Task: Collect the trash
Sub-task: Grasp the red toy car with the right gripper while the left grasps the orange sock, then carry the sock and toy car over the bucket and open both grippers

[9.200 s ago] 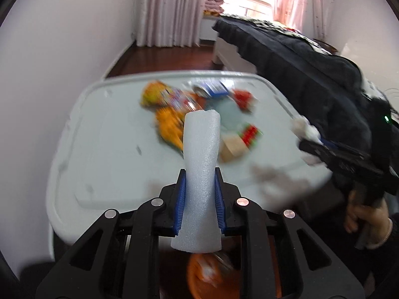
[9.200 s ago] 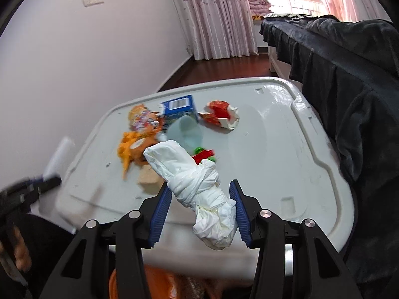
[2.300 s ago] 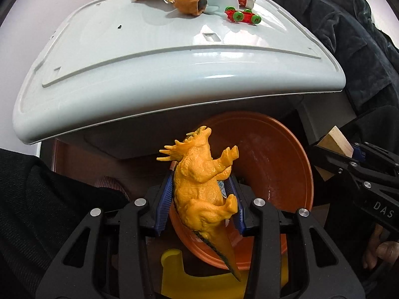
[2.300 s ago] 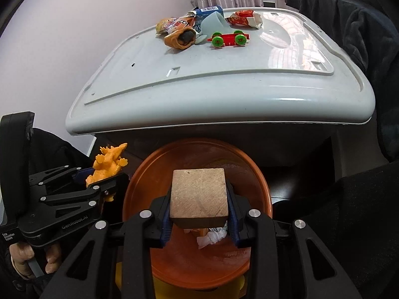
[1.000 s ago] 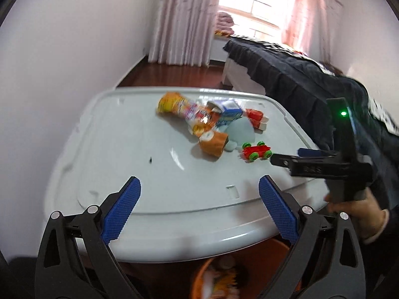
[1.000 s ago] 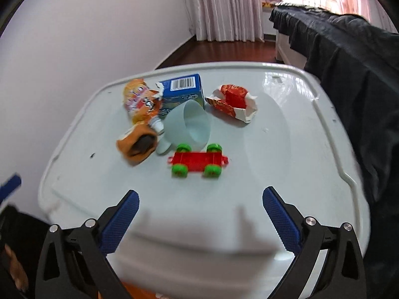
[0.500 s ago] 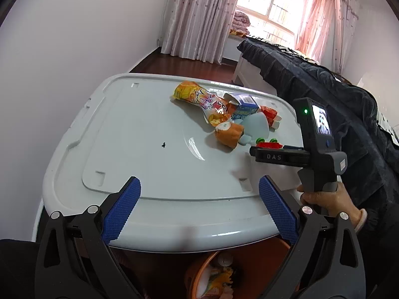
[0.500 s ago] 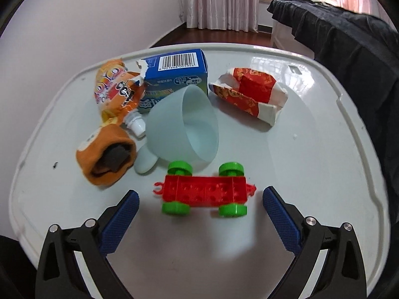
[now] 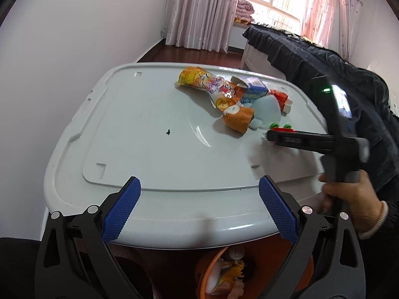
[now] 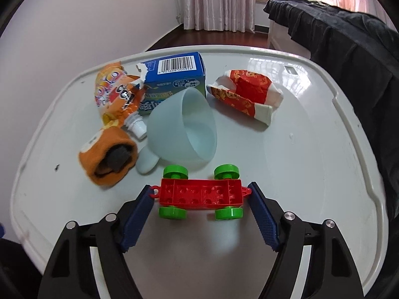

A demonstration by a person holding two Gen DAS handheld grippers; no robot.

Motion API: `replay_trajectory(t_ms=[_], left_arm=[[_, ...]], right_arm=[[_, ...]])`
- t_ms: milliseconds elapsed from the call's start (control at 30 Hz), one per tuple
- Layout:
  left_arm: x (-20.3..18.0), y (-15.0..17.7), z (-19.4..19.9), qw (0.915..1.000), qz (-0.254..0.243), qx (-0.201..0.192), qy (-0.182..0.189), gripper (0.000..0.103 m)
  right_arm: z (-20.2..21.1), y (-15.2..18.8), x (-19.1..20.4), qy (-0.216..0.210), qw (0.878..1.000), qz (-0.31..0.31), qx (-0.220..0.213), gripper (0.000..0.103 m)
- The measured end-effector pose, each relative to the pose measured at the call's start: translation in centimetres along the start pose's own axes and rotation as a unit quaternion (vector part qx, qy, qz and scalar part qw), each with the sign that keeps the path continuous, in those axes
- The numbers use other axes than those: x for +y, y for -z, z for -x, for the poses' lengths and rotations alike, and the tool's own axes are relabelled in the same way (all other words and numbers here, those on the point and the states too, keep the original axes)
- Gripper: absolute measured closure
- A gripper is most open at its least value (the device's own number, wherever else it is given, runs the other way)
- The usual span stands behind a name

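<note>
Left view: left gripper (image 9: 199, 208) is spread wide with nothing in it, hanging over the table's (image 9: 139, 149) near edge, well away from the trash pile. Right view: right gripper (image 10: 200, 213) is open, its pads flanking the toy car (image 10: 202, 194) near the cup (image 10: 183, 128)

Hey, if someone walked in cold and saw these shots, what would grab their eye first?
Probably the red toy car with green wheels, lying between the open right claw at the near side of the grey lid. Behind it sits a pile: pale cup on its side, blue carton, orange pouch.
</note>
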State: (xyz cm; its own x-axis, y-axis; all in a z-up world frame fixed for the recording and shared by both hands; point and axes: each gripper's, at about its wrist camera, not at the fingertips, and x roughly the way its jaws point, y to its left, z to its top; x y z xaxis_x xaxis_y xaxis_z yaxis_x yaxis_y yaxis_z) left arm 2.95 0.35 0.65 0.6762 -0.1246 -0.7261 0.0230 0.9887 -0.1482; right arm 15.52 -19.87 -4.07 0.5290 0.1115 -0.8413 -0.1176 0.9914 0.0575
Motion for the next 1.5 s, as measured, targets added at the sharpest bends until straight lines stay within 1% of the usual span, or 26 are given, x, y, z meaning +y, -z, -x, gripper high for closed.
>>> replay_trajectory(t_ms=[133,233,300,400,467,633,733,767,800,833,867,900,933,1033,1133,1267,1400,1500], left_arm=[[-0.6,-1.2,-2.2,0.9995,0.000,0.031,0.003,0.010],[-1.7,-2.4,-4.1,0.9991,-0.006,0.042,0.008,0.010],[-3.0,-3.7,-5.9,0.9984,-0.023,0.049,0.014,0.010],[-4.9,-5.3,-8.4,0.9970,-0.055,0.053,0.016,0.010],[-5.8,-6.4,-10.4,0.9956,-0.073,0.057,0.013,0.010],[-6.5,-8.3,-13.5,0.9948,-0.078,0.065,0.009,0.010],[-6.9,-8.6,-15.0,0.9926,-0.100,0.068,-0.017,0.010],[-6.9,-8.5,-15.4,0.9918,-0.104,0.070,-0.026,0.012],[-6.7,-8.4,-15.8,0.9916,-0.104,0.072,-0.028,0.027],[-6.5,-8.3,-16.1,0.9917,-0.100,0.079,-0.019,0.051],[-6.0,-8.1,-16.2,0.9931,-0.086,0.080,0.005,0.058],[-5.6,-8.2,-16.0,0.9941,-0.074,0.078,0.016,0.064],[-5.2,-8.2,-15.9,0.9948,-0.066,0.076,0.018,0.069],[-4.7,-7.9,-15.2,0.9955,-0.061,0.069,0.022,0.073],[-4.2,-7.3,-13.3,0.9965,-0.051,0.058,0.034,0.074],[-4.2,-6.7,-9.6,0.9957,-0.043,0.049,0.065,0.074],[-4.9,-5.1,-4.3,0.9924,-0.054,0.035,0.105,0.074],[-5.5,-3.5,-0.9,0.9900,-0.073,0.027,0.117,0.074]], right_arm=[[2.9,1.5,-1.4,-0.017,1.000,-0.012,-0.013,0.028],[5.2,2.8,-2.9,-0.032,0.999,-0.033,-0.025,0.028],[6.9,3.9,-4.3,-0.040,0.997,-0.051,-0.037,0.028],[8.4,4.7,-5.9,-0.043,0.995,-0.072,-0.052,0.028],[8.7,4.8,-6.8,-0.044,0.994,-0.083,-0.059,0.028],[8.3,5.2,-8.2,-0.057,0.990,-0.113,-0.056,0.028],[8.1,4.8,-8.0,-0.063,0.990,-0.110,-0.057,0.028],[8.1,4.8,-7.9,-0.063,0.990,-0.108,-0.058,0.028],[8.1,4.8,-7.8,-0.066,0.990,-0.108,-0.059,0.028],[8.1,4.8,-7.7,-0.067,0.990,-0.107,-0.059,0.028],[8.1,4.8,-7.7,-0.066,0.990,-0.107,-0.059,0.028],[8.0,4.8,-7.6,-0.066,0.990,-0.107,-0.059,0.028],[8.0,4.9,-7.7,-0.066,0.990,-0.108,-0.058,0.028],[7.7,4.9,-7.7,-0.068,0.990,-0.110,-0.055,0.028],[7.8,4.9,-7.6,-0.069,0.990,-0.108,-0.056,0.028],[8.3,5.0,-7.3,-0.073,0.990,-0.102,-0.060,0.028],[9.4,5.2,-6.3,-0.076,0.991,-0.085,-0.066,0.028],[10.6,5.9,-5.2,-0.079,0.992,-0.067,-0.070,0.028]])
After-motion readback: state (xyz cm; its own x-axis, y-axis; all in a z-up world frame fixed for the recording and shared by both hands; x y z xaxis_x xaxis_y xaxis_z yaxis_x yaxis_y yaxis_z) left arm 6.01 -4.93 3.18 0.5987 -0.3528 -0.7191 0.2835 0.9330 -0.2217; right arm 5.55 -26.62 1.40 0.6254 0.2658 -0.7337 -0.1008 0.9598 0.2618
